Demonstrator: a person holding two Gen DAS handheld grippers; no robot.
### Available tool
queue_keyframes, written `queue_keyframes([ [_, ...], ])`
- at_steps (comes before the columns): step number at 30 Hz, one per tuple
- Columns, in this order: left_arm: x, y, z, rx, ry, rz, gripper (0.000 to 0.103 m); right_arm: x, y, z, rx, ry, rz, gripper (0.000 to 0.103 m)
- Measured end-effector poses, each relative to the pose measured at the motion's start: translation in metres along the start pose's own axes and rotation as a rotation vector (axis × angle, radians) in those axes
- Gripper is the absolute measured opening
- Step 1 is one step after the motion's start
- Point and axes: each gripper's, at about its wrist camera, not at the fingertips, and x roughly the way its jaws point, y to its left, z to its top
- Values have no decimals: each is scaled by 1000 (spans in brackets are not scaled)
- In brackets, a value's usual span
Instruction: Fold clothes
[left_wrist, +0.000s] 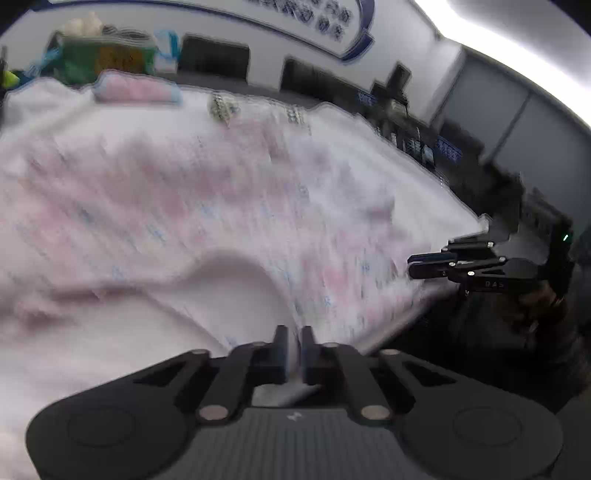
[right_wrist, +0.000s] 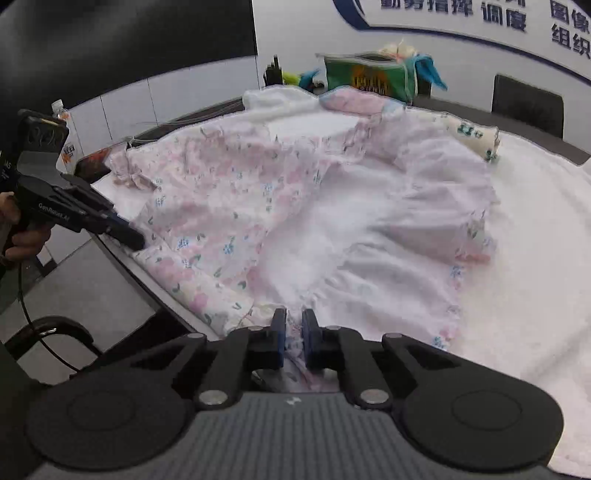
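My right gripper (right_wrist: 293, 334) is clamped on the near hem of the thin white garment with pink and blue flower print (right_wrist: 295, 206), and my left gripper (left_wrist: 293, 350) is pinched on the same hem further along. The garment lies on the white fleecy blanket (right_wrist: 535, 240) over the table, rumpled and partly doubled on itself, so I judge the folding unfinished. Its long axis runs away from me, neck end farthest.
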Motion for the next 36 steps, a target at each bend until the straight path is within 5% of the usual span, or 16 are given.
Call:
queue_keyframes([
  [2, -18, 11, 33, -1, -98, 24, 41, -4, -19, 30, 61, -91, -2, 26],
  [3, -21, 18, 54, -4, -137, 50, 52, -4, -30, 46, 94, -142, -3, 42],
  [4, -16, 26, 76, -14, -147, 86, 54, -5, -41, 62, 127, -193, -4, 47],
  [7, 37, 62, 127, -124, -5, 120, 50, 41, -85, 119, 248, -169, 65, 47],
  [10, 104, 96, 146, -269, 151, 221, 30, 120, -121, 166, 371, -53, 76, 47],
  [13, 136, 119, 148, -370, 174, 212, 27, 178, -126, 184, 370, 33, 43, 46],
  [14, 133, 118, 150, -348, 119, 228, 25, 191, -126, 186, 365, 46, 43, 42],
  [15, 130, 118, 152, -325, 65, 243, 11, 197, -125, 185, 358, 38, 37, 13],
  [16, 127, 117, 153, -303, 11, 258, 0, 200, -123, 183, 358, 6, 23, 7],
  [19, 119, 118, 151, -227, -122, 343, 0, 191, -124, 171, 373, -134, 42, 7],
  [22, 121, 125, 142, -171, -174, 442, 0, 179, -130, 158, 410, -228, -4, 7],
  [26, 104, 128, 135, -203, -197, 459, 6, 187, -136, 153, 400, -182, -110, 10],
  [30, 75, 119, 134, -204, -258, 437, 32, 153, -134, 154, 385, -279, -109, 46],
  [32, 73, 109, 137, -181, -273, 399, 42, 129, -135, 154, 340, -316, -189, 48],
  [36, 114, 88, 124, -73, -184, 347, 39, 137, -156, 152, 350, -165, -296, 45],
])
